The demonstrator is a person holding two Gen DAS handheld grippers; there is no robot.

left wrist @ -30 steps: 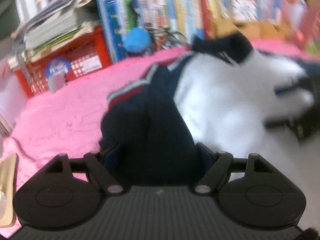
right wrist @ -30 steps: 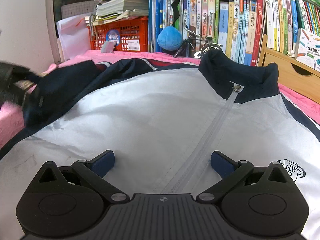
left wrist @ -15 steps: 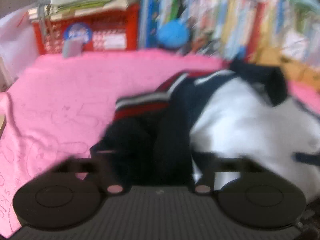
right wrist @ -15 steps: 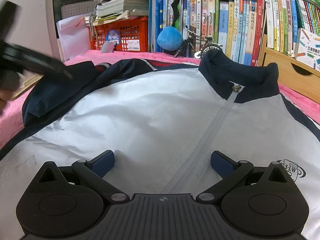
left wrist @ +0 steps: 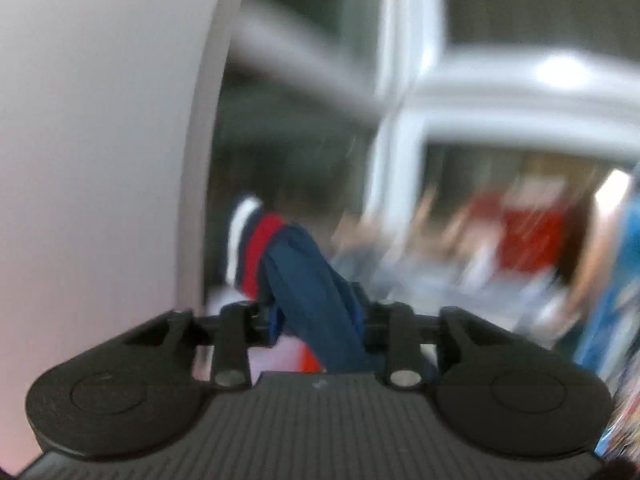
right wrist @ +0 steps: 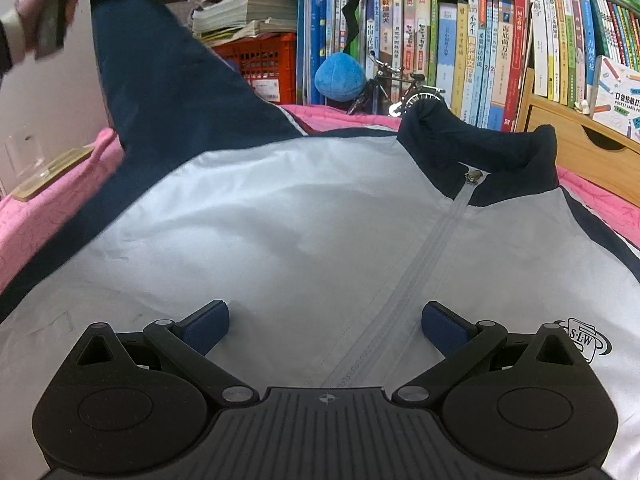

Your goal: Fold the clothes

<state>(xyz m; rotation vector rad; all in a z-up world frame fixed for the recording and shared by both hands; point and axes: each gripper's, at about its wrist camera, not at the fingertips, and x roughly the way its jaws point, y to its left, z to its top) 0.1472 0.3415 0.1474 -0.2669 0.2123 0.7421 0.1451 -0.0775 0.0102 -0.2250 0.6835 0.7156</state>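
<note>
A white jacket (right wrist: pixel 304 232) with a navy collar and a front zip lies face up on a pink blanket (right wrist: pixel 44 220). Its navy sleeve (right wrist: pixel 168 80) is lifted high at the upper left, where a hand (right wrist: pixel 36 20) holds my left gripper. In the blurred left wrist view my left gripper (left wrist: pixel 316 316) is shut on that sleeve (left wrist: pixel 312 288), whose red and white cuff (left wrist: pixel 252 244) sticks out past the fingers. My right gripper (right wrist: pixel 324 322) is open low over the jacket's front, its pads on either side of the zip, with nothing between them.
A bookshelf (right wrist: pixel 472 44) full of books runs along the back. A red crate (right wrist: pixel 260 64) with stacked papers, a blue plush ball (right wrist: pixel 340 76) and a small model bicycle (right wrist: pixel 400 92) stand behind the blanket. A wooden drawer unit (right wrist: pixel 584 148) is at right.
My left gripper has risen with the navy sleeve, pulling it up off the blanket; its view now faces a wall and window frame. The right gripper has stayed put.
</note>
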